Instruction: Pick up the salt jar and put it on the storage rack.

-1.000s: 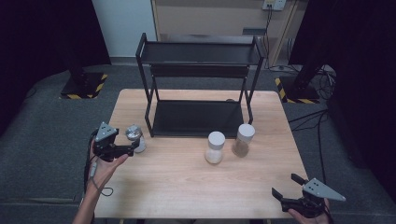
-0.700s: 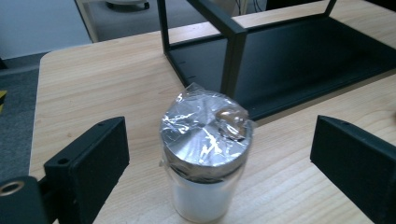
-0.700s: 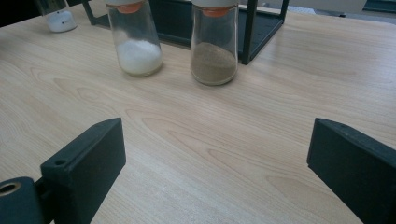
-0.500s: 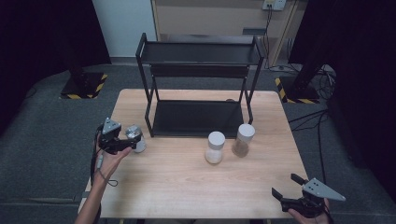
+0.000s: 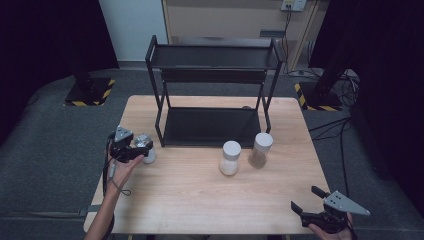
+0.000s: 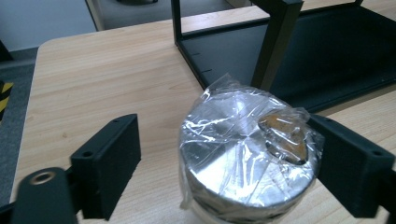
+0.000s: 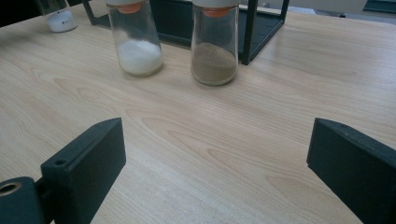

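Observation:
A small jar with a silver lid under crinkled clear wrap (image 5: 144, 143) (image 6: 243, 154) stands near the table's left edge, beside the rack's left front leg. My left gripper (image 5: 141, 151) (image 6: 229, 154) straddles it. Its jaws have just been closing with the jar between them. The right jaw touches the wrap, while the left jaw stands a gap away from the jar. At the front right corner my right gripper (image 5: 305, 198) (image 7: 215, 158) is held open over bare wood, with nothing between its jaws.
A black two-tier rack (image 5: 212, 85) stands at the back of the wooden table (image 5: 200, 190). In front of it are a white-capped jar of white grains (image 5: 230, 157) (image 7: 136, 42) and one of brown powder (image 5: 260, 150) (image 7: 215, 46).
My left gripper has moved in toward the wrapped jar and lower, and its jaws have narrowed around it. The right gripper and both spice jars have stayed put.

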The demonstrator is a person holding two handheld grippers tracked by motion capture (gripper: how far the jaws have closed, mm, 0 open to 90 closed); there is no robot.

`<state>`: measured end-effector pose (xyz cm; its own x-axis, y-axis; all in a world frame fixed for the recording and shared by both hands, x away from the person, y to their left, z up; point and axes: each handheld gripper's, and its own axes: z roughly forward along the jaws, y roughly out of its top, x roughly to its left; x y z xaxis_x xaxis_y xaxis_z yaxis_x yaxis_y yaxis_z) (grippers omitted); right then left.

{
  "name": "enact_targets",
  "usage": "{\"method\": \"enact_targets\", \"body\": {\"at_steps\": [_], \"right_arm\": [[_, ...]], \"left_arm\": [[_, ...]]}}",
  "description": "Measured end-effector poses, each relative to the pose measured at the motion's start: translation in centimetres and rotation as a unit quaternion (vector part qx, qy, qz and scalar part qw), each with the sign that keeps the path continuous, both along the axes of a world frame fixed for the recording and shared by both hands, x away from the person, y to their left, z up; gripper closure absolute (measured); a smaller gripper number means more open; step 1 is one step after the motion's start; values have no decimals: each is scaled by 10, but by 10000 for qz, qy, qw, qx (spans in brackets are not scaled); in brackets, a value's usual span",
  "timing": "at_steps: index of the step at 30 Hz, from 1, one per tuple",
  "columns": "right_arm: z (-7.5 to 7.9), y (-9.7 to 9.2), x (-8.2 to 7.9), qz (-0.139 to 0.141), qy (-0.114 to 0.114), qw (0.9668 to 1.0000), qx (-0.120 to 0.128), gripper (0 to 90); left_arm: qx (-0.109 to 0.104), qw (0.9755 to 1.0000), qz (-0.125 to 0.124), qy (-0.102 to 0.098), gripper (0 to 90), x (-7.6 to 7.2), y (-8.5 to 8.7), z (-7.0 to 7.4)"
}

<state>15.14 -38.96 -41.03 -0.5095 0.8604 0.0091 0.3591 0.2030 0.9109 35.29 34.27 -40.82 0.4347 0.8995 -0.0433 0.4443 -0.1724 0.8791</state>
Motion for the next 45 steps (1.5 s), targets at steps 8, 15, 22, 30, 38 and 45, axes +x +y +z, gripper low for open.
{"method": "enact_targets", "body": {"at_steps": [8, 15, 22, 30, 38, 45], "right_arm": [[0, 0, 0, 3, -4, 10000, 0, 47], [0, 0, 0, 7, -8, 10000, -1, 47], [0, 0, 0, 2, -5, 10000, 3, 47], [0, 0, 0, 2, -2, 10000, -2, 48], [0, 0, 0, 6, -3, 10000, 1, 48], [0, 0, 0, 9, -2, 10000, 3, 48]], "left_arm": [[57, 9998, -157, -146, 327, 0, -3, -3], [44, 9997, -152, -178, 341, -1, -3, -4], [6, 9997, -231, -124, 342, -2, 0, -1], [-25, 9986, -499, -175, 343, -6, 3, 9], [82, 9956, -916, -158, 343, -6, -1, 26], [152, 9918, -1257, -168, 343, -1, -13, 36]]}}
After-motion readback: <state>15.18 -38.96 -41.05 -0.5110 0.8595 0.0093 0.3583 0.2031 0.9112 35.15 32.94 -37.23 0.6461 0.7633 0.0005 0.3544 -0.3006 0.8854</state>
